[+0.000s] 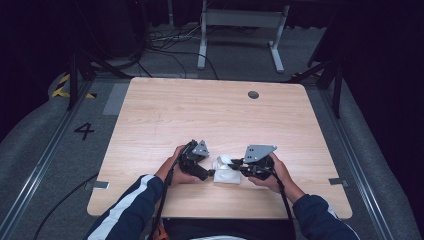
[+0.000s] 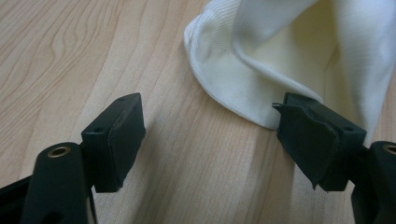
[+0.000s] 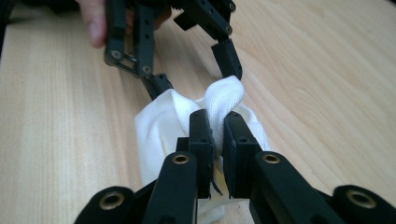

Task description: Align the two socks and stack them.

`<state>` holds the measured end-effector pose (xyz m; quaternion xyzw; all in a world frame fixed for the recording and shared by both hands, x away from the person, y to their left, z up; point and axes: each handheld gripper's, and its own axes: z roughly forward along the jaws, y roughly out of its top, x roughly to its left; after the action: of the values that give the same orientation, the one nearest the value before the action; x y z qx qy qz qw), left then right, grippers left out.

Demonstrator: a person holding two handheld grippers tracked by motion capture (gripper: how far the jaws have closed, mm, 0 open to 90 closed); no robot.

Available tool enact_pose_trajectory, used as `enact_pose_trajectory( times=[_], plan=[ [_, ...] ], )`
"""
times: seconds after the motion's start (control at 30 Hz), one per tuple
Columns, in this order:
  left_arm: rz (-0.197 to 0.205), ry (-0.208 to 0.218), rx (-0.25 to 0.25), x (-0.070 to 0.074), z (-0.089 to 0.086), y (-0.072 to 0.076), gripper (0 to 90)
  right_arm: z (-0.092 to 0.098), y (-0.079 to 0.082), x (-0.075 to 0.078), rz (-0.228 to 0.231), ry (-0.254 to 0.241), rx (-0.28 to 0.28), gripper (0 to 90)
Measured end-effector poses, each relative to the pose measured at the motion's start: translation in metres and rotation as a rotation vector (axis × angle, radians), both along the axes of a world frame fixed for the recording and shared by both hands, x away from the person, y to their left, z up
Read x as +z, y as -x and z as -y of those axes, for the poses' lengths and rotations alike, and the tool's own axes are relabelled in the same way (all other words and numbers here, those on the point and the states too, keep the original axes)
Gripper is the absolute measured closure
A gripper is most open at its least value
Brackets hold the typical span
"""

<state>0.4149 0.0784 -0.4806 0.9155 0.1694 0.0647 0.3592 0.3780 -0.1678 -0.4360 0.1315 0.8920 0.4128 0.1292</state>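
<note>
Two hand-held claws meet over a small white cloth [image 1: 226,170] near the front edge of a light wooden surface [image 1: 200,115]. Seen from the high view, the person's forearms in dark sleeves with a white stripe come in from below, one hand on each tool. The cloth lies crumpled between the two claws, on the wood.

The right claw [image 3: 215,128] is pressed together on a raised fold of the white cloth: in the right gripper view its two black jaws stand close side by side with a bunched peak of fabric pinched between them, and the rest of the cloth spreads on the wood below. The same view shows the other tool farther off, its jaws standing apart on either side of the cloth's far edge, with fingers of the holding hand above.

The left claw [image 2: 208,135] is spread. In the left gripper view its two jaws stand well apart with bare wood between them; the hemmed edge of the cloth lies just at the right-hand jaw, and whether it touches cannot be told.
</note>
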Motion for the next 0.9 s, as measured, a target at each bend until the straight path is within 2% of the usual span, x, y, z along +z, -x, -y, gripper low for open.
enact_pose_trajectory(
  times=[0.2,0.33,0.4,0.43,0.5,0.53,0.6,0.67,0.7,0.8,0.9],
  plan=[
    [-0.006,0.002,-0.011,0.0,-0.002,0.0,25.0,-0.005,-0.014,-0.013,-0.047,0.044,-0.024,83.3],
    [-0.042,0.01,0.0,0.005,-0.007,0.002,29.1,-0.006,-0.015,-0.016,-0.064,0.062,-0.035,83.2],
    [-0.018,0.034,-0.009,0.012,-0.009,0.008,30.0,-0.007,-0.015,-0.016,-0.079,0.064,-0.035,82.8],
    [-0.003,0.061,-0.028,0.018,-0.01,0.012,31.4,-0.007,-0.015,-0.017,-0.082,0.067,-0.033,82.3],
    [-0.007,0.084,-0.073,0.024,-0.009,0.02,34.6,-0.008,-0.016,-0.018,-0.083,0.067,-0.038,81.1],
    [-0.02,0.093,-0.092,0.026,-0.007,0.023,35.4,-0.007,-0.016,-0.017,-0.078,0.066,-0.039,80.1],
    [-0.044,0.105,-0.137,0.025,-0.002,0.031,36.4,-0.005,-0.016,-0.016,-0.069,0.057,-0.055,70.5],
    [-0.049,0.079,-0.16,0.021,0.001,0.033,37.0,0.0,-0.015,-0.012,-0.051,0.038,-0.07,66.0],
    [-0.049,0.079,-0.16,0.021,0.001,0.033,37.4,0.0,-0.015,-0.012,-0.051,0.038,-0.07,66.0],
    [-0.075,0.056,-0.161,0.013,0.004,0.031,37.4,0.007,-0.012,-0.003,-0.02,-0.005,-0.066,60.2],
    [-0.067,0.054,-0.158,0.011,0.004,0.03,36.5,0.01,-0.005,0.006,0.011,-0.038,-0.034,59.3]
  ],
)
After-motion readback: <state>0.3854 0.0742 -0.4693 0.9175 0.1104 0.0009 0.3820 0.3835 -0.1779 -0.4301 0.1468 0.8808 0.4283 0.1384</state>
